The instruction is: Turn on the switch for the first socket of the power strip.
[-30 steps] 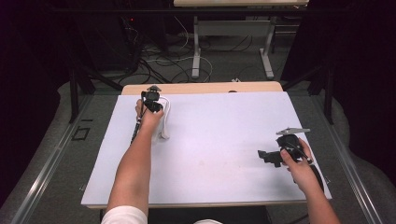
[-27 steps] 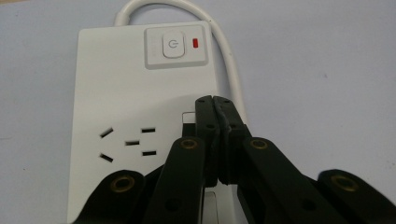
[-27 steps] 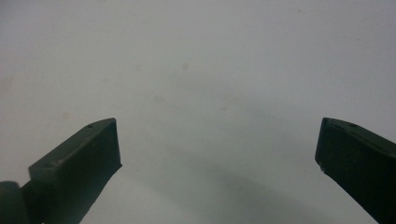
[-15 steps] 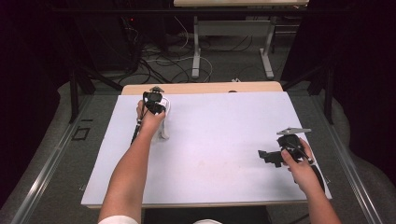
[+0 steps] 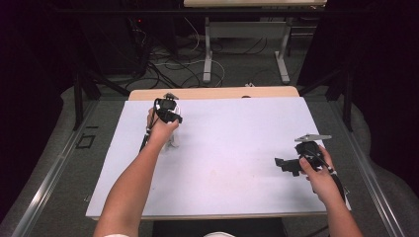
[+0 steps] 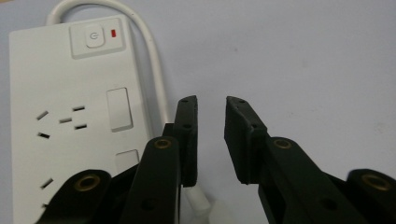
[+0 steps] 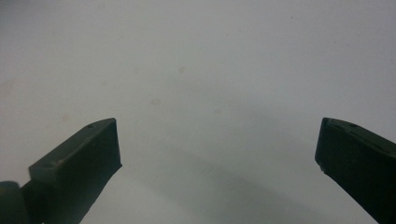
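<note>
Left tool: jaws narrowly parted, holding nothing.
Right tool: jaws wide apart, empty.
Power strip: flat on surface, far-left area, just beside left tool.
Risk: closing now likely pinches cord, dragging strip.

Black left gripper with brass-ringed screw holes; right gripper carries a grey triangular plate.
</note>
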Available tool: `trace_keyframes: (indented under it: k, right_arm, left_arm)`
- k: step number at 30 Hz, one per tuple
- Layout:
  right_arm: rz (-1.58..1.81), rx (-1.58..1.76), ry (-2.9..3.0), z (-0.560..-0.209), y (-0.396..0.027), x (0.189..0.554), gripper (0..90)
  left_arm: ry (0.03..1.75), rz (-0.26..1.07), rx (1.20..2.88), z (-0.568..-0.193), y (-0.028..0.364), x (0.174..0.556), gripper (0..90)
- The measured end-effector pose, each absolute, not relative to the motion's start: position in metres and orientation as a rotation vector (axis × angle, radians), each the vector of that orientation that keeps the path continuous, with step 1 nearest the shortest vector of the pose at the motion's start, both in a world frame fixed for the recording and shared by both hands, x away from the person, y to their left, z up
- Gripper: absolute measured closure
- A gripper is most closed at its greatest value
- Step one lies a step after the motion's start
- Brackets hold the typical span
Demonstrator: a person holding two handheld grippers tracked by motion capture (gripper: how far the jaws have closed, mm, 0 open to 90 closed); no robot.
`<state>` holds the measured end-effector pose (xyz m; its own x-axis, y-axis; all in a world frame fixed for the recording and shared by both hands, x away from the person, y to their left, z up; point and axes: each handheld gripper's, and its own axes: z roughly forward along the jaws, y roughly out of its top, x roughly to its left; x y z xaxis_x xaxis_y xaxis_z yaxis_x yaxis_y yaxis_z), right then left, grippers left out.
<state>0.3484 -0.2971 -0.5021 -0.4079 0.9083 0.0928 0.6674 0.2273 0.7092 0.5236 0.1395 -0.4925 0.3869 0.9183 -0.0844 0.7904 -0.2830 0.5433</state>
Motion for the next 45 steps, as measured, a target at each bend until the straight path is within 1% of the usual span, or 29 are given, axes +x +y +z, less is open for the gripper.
trace_keyframes:
  k: [7, 15, 19, 22, 27, 33, 45]
  right_arm:
    - [0.983, 1.452, 2.164, -0.5, -0.297, 0.348, 0.0]
    - [0.984, 1.449, 2.166, -0.499, -0.297, 0.347, 0.0]
    - [0.982, 1.445, 2.165, -0.499, -0.297, 0.347, 0.0]
    - [0.978, 1.447, 2.164, -0.499, -0.297, 0.347, 0.0]
    - [0.974, 1.443, 2.17, -0.499, -0.296, 0.347, 0.0]
    - [0.978, 1.446, 2.17, -0.499, -0.295, 0.347, 0.0]
    - [0.977, 1.433, 2.172, -0.498, -0.295, 0.347, 0.0]
  left_arm:
    - [1.421, 0.29, 2.168, -0.49, 0.131, 0.515, 64.3]
    - [1.36, 0.271, 2.193, -0.486, 0.122, 0.506, 55.0]
    - [1.338, 0.283, 2.186, -0.485, 0.119, 0.502, 51.2]
    - [1.327, 0.284, 2.155, -0.484, 0.118, 0.497, 46.5]
    - [1.299, 0.27, 2.168, -0.483, 0.118, 0.487, 44.6]
    - [1.276, 0.273, 2.149, -0.478, 0.119, 0.474, 44.6]
    - [1.177, 0.263, 2.159, -0.468, 0.117, 0.447, 43.4]
